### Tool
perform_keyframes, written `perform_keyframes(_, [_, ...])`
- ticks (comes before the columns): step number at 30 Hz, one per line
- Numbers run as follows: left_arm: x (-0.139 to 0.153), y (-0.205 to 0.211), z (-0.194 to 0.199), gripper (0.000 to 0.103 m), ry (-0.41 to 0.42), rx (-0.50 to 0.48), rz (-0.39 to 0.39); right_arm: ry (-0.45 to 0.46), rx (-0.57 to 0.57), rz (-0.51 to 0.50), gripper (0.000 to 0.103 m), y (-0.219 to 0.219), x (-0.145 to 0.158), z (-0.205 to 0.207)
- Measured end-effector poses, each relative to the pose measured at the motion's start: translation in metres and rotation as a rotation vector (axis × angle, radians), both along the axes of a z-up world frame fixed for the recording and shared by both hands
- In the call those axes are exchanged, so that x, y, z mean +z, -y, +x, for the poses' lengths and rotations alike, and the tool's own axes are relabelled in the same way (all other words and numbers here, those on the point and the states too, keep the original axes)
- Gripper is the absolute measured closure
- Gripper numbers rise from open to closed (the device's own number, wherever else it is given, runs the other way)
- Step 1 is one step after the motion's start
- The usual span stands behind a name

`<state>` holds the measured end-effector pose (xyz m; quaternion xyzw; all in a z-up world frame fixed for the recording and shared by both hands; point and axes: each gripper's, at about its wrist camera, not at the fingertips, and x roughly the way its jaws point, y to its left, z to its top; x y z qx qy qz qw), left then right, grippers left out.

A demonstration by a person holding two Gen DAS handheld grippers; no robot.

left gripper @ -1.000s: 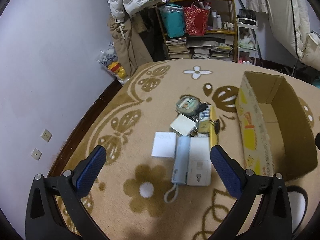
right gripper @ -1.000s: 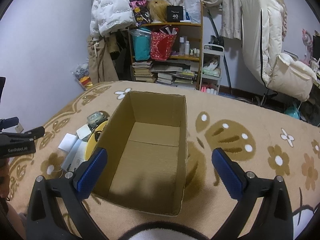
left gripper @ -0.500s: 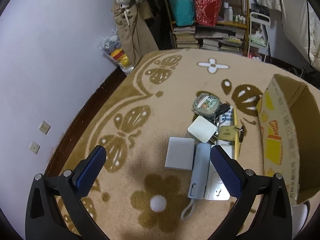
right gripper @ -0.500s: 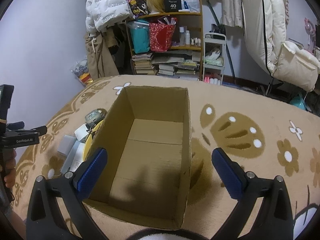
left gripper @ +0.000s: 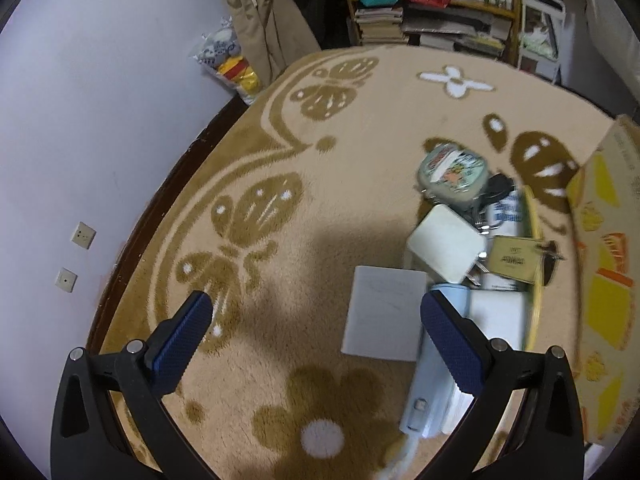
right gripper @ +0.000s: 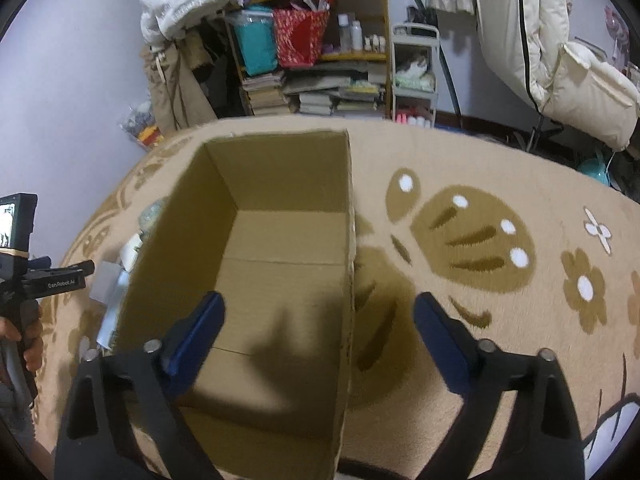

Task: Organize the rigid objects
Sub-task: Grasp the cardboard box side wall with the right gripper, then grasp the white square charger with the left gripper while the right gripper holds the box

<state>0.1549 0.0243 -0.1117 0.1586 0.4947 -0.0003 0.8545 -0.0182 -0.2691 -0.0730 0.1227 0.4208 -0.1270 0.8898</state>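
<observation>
A pile of small items lies on the patterned carpet [left gripper: 320,208]: a flat white box [left gripper: 384,316], a white charger [left gripper: 444,244], a round green tin [left gripper: 454,176], a pale blue handset [left gripper: 432,380] on a white base, a tan tag [left gripper: 514,258] and a white can [left gripper: 506,216]. My left gripper [left gripper: 316,340] hangs open over the carpet, its right finger just above the handset, touching nothing. The empty cardboard box [right gripper: 256,240] stands right of the pile. My right gripper [right gripper: 318,332] straddles the box's right wall, its jaws closing, pads clear of the cardboard.
A wall with two sockets [left gripper: 74,256] borders the carpet on the left. A cluttered shelf [right gripper: 316,48] with bags and books, hanging coats and a white cart [right gripper: 414,80] stand behind. A hand [right gripper: 28,344] holds the left tool at the left edge.
My left gripper has dropped and moved in toward the pile, which now looks larger. My right gripper has come down onto the box's right wall and its jaws have narrowed slightly.
</observation>
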Motion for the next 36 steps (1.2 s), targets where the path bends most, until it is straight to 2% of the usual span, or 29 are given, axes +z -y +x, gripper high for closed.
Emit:
perform_keyframes(2, [-0.009,0.001,0.005,0.0,-0.007,-0.006,0.026,-0.026,0.004,0.002,0.014,0.001,-0.006,0.004])
perform_keyframes(4, [-0.018,0.002,0.009,0.0,-0.025,-0.009,0.044,-0.045,0.008,0.01,0.026,0.002,-0.011,0.007])
perform_keyframes(7, [-0.031,0.001,0.015,0.0,-0.048,-0.006,0.065,-0.063,0.007,0.014,0.033,0.005,-0.016,0.012])
perform_keyframes(8, [-0.032,-0.001,0.015,0.0,-0.044,-0.004,0.054,-0.069,0.005,0.015,0.035,0.007,-0.017,0.013])
perform_keyframes(10, [-0.032,-0.002,0.017,0.0,-0.046,0.007,0.04,-0.078,-0.001,0.021,0.048,0.009,-0.019,0.015])
perform_keyframes(17, [-0.034,-0.003,0.023,0.0,-0.047,0.01,0.001,-0.104,-0.026,0.092,0.069,0.027,-0.031,0.016])
perform_keyframes(18, [-0.034,-0.004,0.023,0.0,-0.05,0.012,-0.008,-0.104,-0.027,0.099,0.074,0.028,-0.032,0.015])
perform_keyframes(20, [-0.035,-0.004,0.024,0.0,-0.07,0.002,-0.037,-0.109,-0.024,0.105,0.077,0.029,-0.034,0.015])
perform_keyframes(22, [-0.036,-0.002,0.022,0.0,-0.082,-0.013,-0.047,-0.116,-0.018,0.116,0.087,0.028,-0.037,0.016])
perform_keyframes(25, [-0.036,0.001,0.02,0.0,-0.071,-0.014,-0.034,-0.123,-0.012,0.117,0.089,0.027,-0.04,0.018])
perform_keyframes(36, [-0.037,0.0,0.02,0.0,-0.092,-0.01,-0.062,-0.16,-0.024,0.035,0.095,0.016,-0.042,0.021])
